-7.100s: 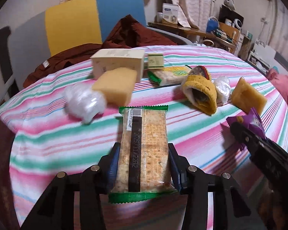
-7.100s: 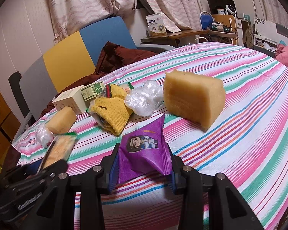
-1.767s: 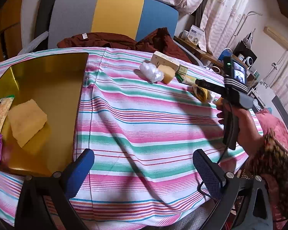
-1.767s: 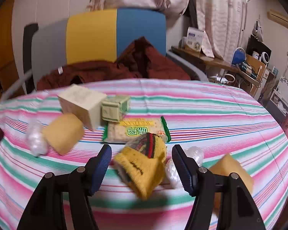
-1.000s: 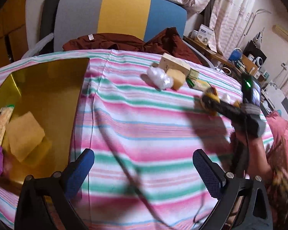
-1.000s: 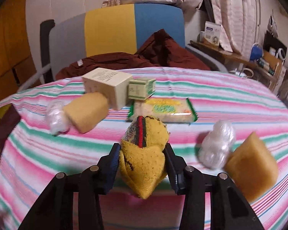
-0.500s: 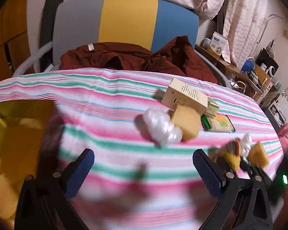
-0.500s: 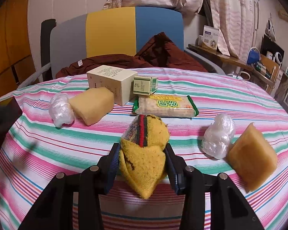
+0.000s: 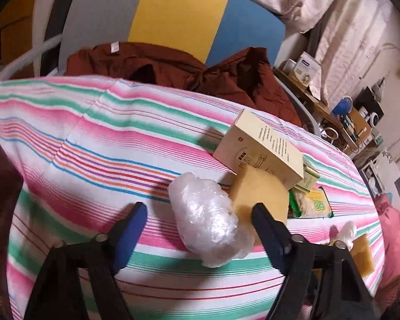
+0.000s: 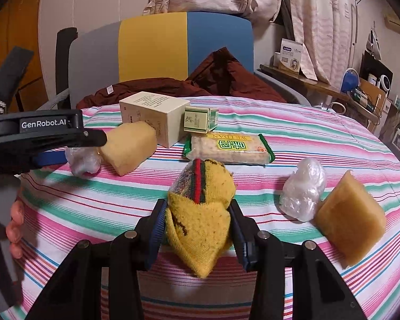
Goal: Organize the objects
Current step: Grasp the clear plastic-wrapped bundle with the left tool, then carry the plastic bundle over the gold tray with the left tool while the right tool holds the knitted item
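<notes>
My left gripper [image 9: 198, 220] is spread wide and carries nothing. The crumpled plastic wad [image 9: 209, 220] lies on the striped tablecloth [image 9: 93, 144] between its 2 blue-padded fingers [image 9: 132, 220], closer to the finger at 3 o'clock than to the one at 9. That offset is what my next move turns on, I judge: the wad sits straight ahead at 12 o'clock, its long axis running roughly away from me, so closing should take it across its narrow width, but the right-hand pad is just beside the yellow sponge block [image 9: 258, 197] at 1 o'clock and could catch it too. I cannot tell whether the sponge and the wad touch.

The wad is thin, glossy, wrinkled film, soft and likely to crush. The sponge is matte, porous and squarish. Behind it at 1 o'clock a cream cardboard box [image 9: 264, 150] lies with hard flat faces, tilted toward me.

My right gripper [image 10: 197, 226] is closed on the yellow knitted sock [image 10: 200, 213], a soft bundle with a red and green band at its far end, its long axis pointing at 12 o'clock. From that view the cracker packet [image 10: 228, 149] lies crosswise at 12, and a second plastic wad [image 10: 302, 192] and a second sponge [image 10: 350, 221] sit at 2 o'clock.
</notes>
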`<act>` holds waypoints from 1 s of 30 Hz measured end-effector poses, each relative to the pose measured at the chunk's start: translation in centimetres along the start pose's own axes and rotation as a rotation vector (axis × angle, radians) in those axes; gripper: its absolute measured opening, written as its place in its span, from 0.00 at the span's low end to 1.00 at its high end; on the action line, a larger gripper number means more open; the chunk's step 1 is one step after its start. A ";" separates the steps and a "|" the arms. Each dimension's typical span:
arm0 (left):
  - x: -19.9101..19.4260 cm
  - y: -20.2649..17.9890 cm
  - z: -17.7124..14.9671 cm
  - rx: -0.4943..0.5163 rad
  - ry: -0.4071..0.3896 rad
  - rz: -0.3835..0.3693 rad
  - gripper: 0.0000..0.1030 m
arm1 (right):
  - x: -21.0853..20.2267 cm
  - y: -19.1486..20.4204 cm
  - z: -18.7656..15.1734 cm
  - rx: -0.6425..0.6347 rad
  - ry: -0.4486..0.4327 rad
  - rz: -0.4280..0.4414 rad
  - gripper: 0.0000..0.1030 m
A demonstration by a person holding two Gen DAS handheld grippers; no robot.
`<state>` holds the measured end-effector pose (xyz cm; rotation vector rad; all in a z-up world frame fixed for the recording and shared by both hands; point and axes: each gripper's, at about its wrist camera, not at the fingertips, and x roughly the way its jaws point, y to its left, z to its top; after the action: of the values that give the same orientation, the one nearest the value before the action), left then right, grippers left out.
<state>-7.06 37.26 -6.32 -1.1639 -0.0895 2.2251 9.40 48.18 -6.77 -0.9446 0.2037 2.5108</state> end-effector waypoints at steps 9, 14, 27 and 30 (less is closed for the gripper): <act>-0.9 1.2 -1.3 0.030 -0.013 -0.071 0.39 | 0.0 0.3 0.0 -0.015 -0.003 -0.016 0.44; -2.2 2.0 -2.4 0.029 -0.035 -0.059 0.38 | 0.0 0.6 -0.1 -0.024 -0.005 -0.025 0.44; -5.5 5.0 -5.8 -0.018 -0.069 -0.016 0.35 | -1.5 1.8 -0.3 -0.088 -0.080 -0.043 0.37; -6.2 5.1 -6.5 -0.022 -0.072 -0.014 0.34 | -2.7 2.6 -0.5 -0.136 -0.141 -0.001 0.37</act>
<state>-2.00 28.34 -7.51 -1.0916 -0.1511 2.2590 10.29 44.73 -5.46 -0.8132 -0.0115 2.6044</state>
